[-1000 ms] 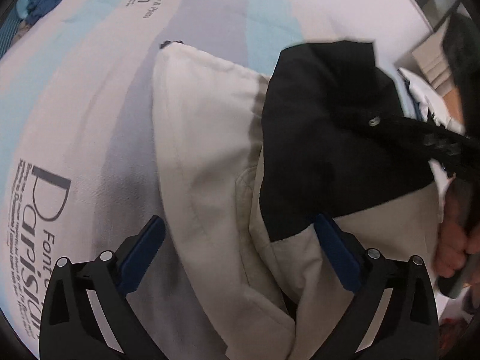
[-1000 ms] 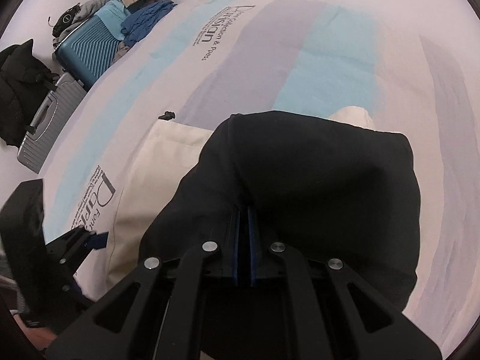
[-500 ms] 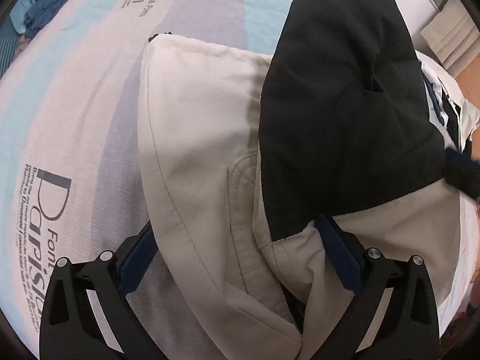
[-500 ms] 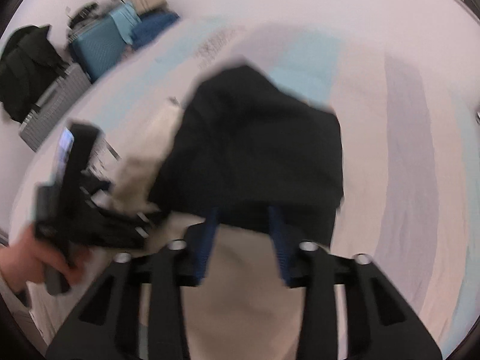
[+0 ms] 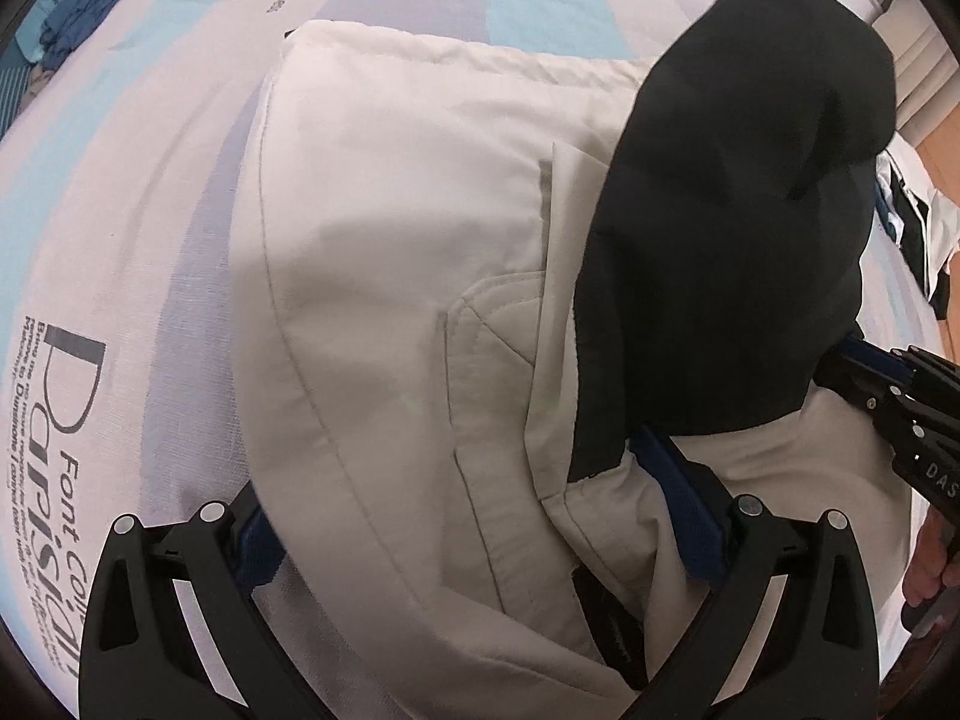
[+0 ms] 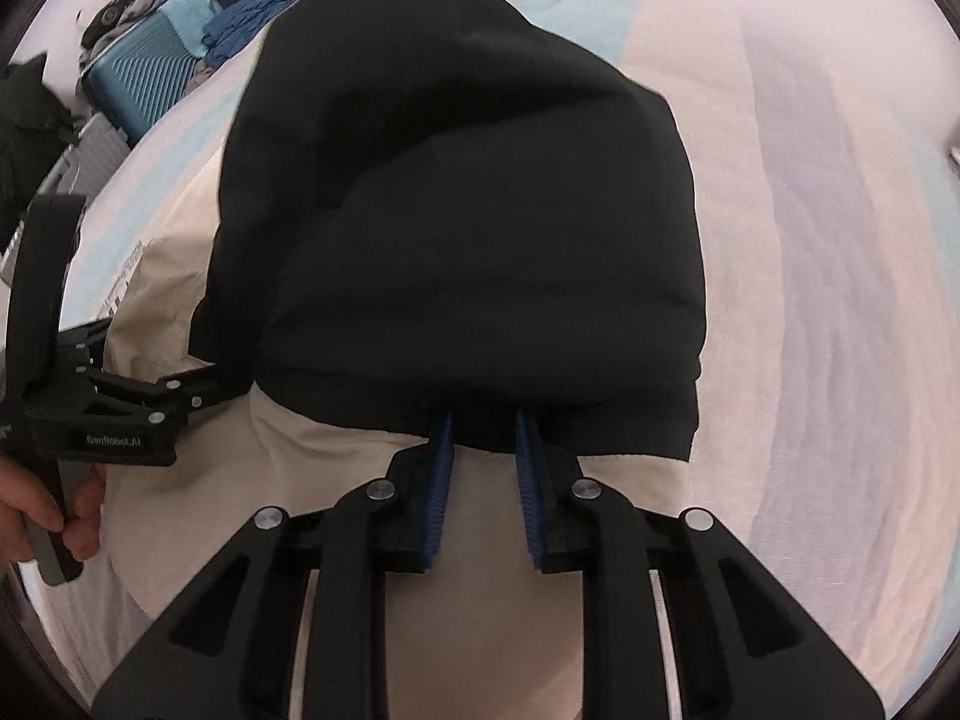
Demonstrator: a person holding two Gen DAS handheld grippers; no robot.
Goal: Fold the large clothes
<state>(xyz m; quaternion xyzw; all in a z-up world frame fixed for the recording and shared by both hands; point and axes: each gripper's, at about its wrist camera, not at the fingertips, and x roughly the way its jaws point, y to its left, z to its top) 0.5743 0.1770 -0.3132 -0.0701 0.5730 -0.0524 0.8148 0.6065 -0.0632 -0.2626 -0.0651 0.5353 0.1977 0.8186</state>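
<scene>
Black fabric (image 6: 468,210) covers most of the right wrist view & hides what's under it; its hem hangs over the tips of the right gripper (image 6: 480,420), so the finger ends are out of sight. The blue pads (image 6: 438,480) stand apart w/ a clear gap, nothing seen pinched between them, so the jaws read as parted. Same black piece (image 5: 738,228) in the left wrist view lies on the cream garment (image 5: 396,276), over its right part.

Left gripper (image 5: 474,516) is spread wide, the cream garment bunched between its fingers; left pad is half buried under the cloth, right pad (image 5: 678,498) shows just below the black hem. Can't tell if either pad actually presses cloth. Right gripper (image 5: 888,396) comes in from the right edge of that view, cut off by the frame, its tip tucked under the black edge; hand (image 5: 930,564) mostly cropped.

Around: bed cover (image 5: 120,192), striped pale blue/grey/white w/ printed lettering near its left edge, carries the garment. Blue clothes (image 6: 252,18) & a teal suitcase (image 6: 144,72) sit beyond the bed's far left corner; a silver case beside it is partly cut off. Left gripper (image 6: 120,414) w/ its hand (image 6: 42,516) sits at the cream garment's (image 6: 180,300) left side, tip hidden under the black fabric
</scene>
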